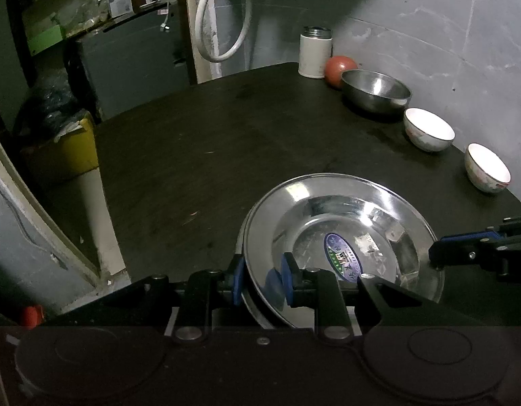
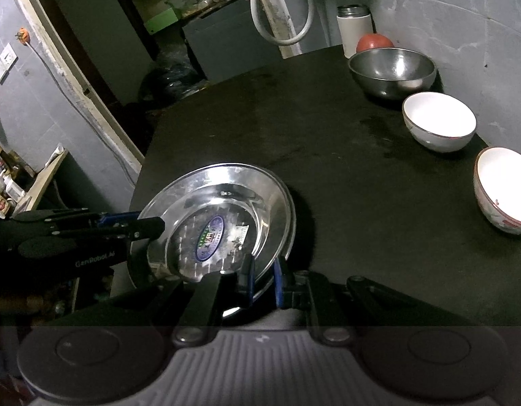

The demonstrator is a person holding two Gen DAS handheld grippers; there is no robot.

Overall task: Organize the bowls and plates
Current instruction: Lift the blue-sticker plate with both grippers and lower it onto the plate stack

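Dark table: steel plates, bowls apparently empty.

Dim scene; glare inside white bowls; fisheye-curved, dark corners.

Both cams fisheye, wrist-mounted, angled steeply down along own fingers, close over dark table. Left wrist view sits at steel plate near-left rim, faces fwd/right to wall. Right wrist view sits at plate's near-right rim, same heading. Shared: plate, steel bowl, two white bowls, white canister, hose loop; each cam sees other gripper at frame edge.
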